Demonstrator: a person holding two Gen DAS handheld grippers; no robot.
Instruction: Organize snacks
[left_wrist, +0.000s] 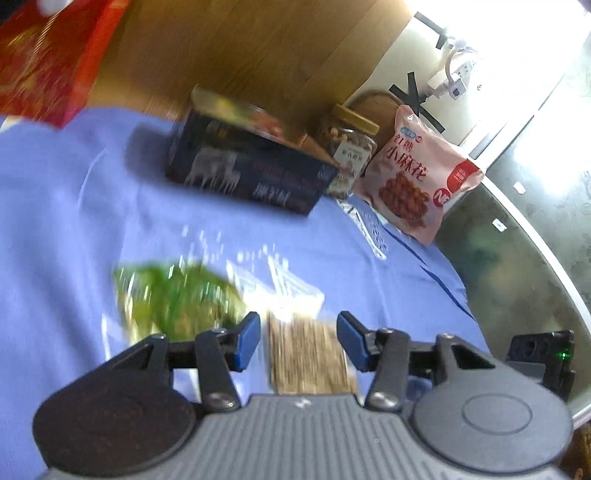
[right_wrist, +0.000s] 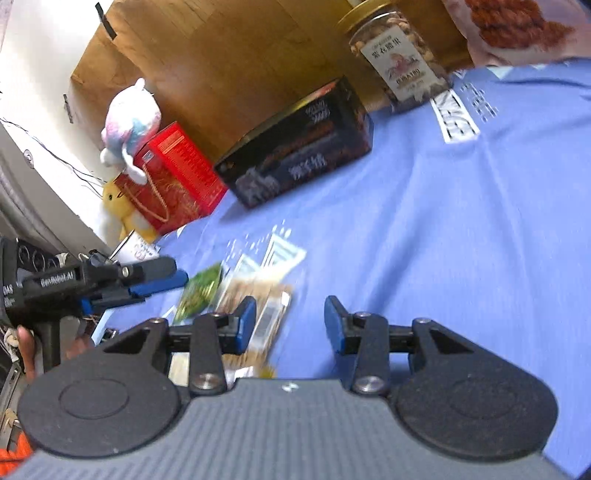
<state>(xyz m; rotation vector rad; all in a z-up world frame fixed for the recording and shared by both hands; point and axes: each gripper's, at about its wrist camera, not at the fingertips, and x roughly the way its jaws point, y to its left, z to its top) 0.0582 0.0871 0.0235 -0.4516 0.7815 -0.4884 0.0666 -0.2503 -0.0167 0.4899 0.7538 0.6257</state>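
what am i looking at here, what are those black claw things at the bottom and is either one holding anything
These are two handheld grippers, one in each of a person's hands, each with a camera looking forward along its two blue-padded fingers. One picture looks out from the left gripper, the other from the right gripper. In the right-hand view you also see the left gripper from the side, with the person's hand on its handle.

Both look over a blue cloth with snacks on it: a dark box, a jar of nuts, a pink snack bag, a red box, and close by a green packet and a clear pack of tan bars.

Neither holds anything. Both stand open; the tan pack lies between the left gripper's pads, apparently unpinched, though the picture is blurred.
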